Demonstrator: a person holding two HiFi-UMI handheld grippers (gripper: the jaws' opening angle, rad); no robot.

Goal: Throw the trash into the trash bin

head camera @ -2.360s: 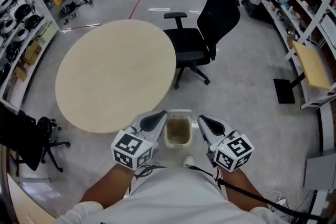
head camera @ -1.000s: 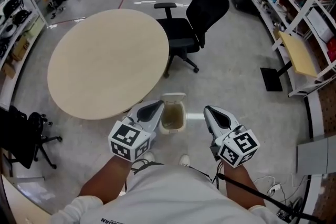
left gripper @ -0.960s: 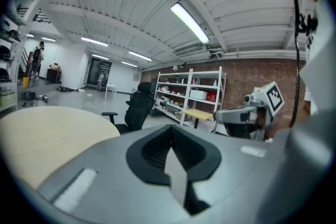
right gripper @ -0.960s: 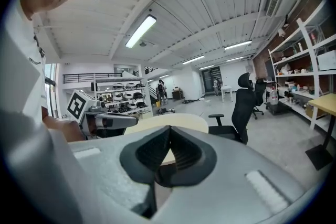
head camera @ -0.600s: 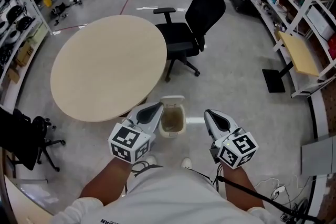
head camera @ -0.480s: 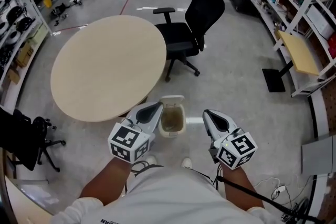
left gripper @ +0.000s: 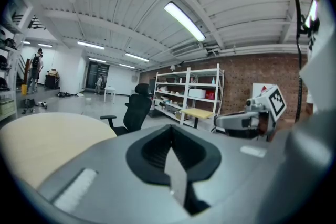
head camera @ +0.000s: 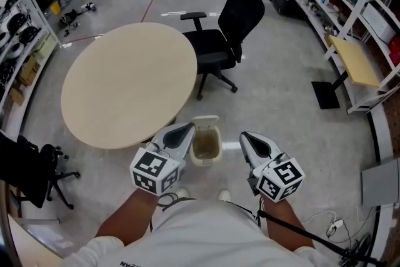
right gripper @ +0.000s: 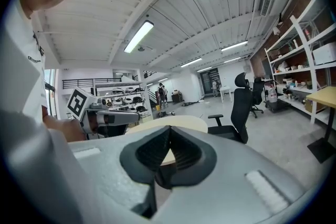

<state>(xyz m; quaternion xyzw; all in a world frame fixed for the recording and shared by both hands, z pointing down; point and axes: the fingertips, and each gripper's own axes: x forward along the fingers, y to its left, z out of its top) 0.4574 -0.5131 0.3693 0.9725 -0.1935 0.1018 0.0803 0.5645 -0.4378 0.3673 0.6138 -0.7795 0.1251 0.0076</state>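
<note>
In the head view, the trash bin (head camera: 206,146) stands on the floor between your left gripper (head camera: 182,130) and right gripper (head camera: 249,138), just beside the round surface (head camera: 125,81). The left gripper view shows your jaws pressed together, empty. The right gripper view shows the same: closed on nothing.
</note>
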